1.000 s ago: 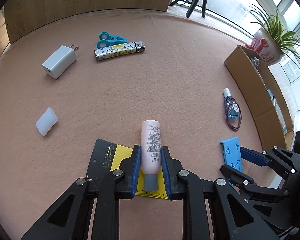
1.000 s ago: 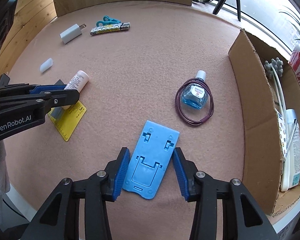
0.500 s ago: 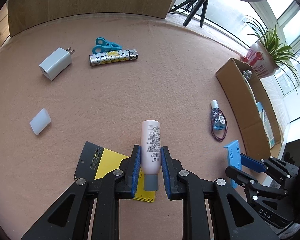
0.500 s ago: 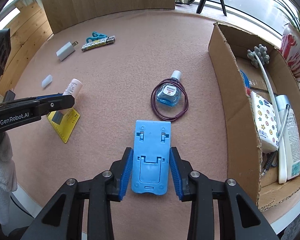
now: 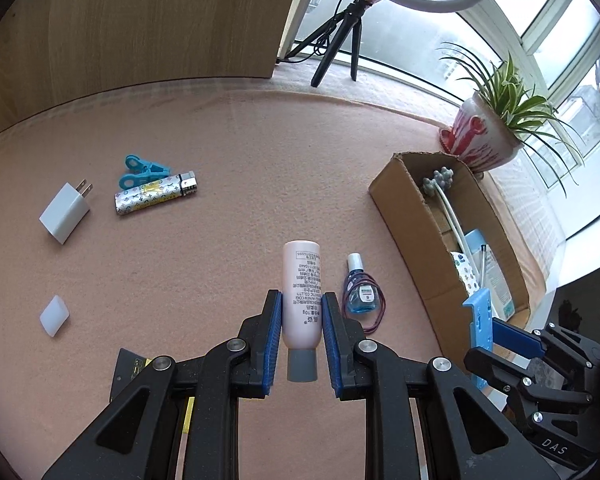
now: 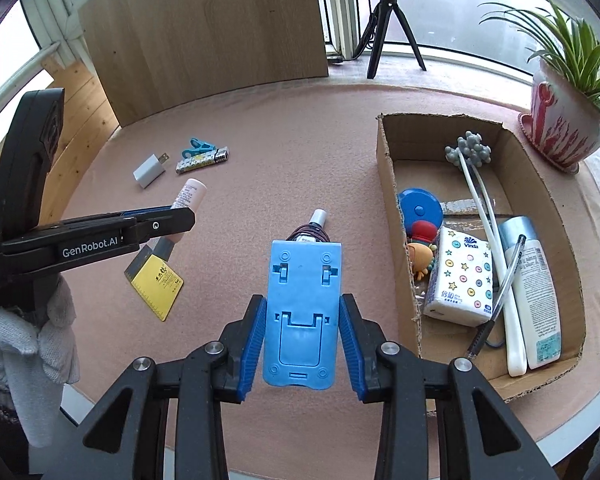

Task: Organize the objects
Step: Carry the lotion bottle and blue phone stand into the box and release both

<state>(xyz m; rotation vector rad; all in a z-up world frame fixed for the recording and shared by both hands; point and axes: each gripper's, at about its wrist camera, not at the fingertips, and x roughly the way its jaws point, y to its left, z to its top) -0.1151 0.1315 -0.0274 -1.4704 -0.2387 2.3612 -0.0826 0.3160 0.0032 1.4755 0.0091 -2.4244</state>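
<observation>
My left gripper (image 5: 301,312) is shut on a pink tube (image 5: 302,292) with a grey cap, held above the pink mat; the tube also shows in the right wrist view (image 6: 188,196). My right gripper (image 6: 302,320) is shut on a blue plastic phone stand (image 6: 302,312), lifted off the mat; the stand shows edge-on in the left wrist view (image 5: 480,320). A cardboard box (image 6: 388,184) with several items stands to the right of it. A small blue bottle ringed by a dark hair tie (image 5: 362,292) lies on the mat.
A white charger (image 5: 64,212), a blue clip (image 5: 140,168), a patterned lighter (image 5: 156,196) and a white block (image 5: 54,314) lie at the left. A yellow card (image 6: 156,284) lies below the left gripper. A potted plant (image 6: 564,120) and a tripod (image 6: 388,20) stand behind.
Both grippers have risen from the mat with their objects. The right gripper closed on the blue stand, lifted it and moved toward the box. The pink tube left the yellow card.
</observation>
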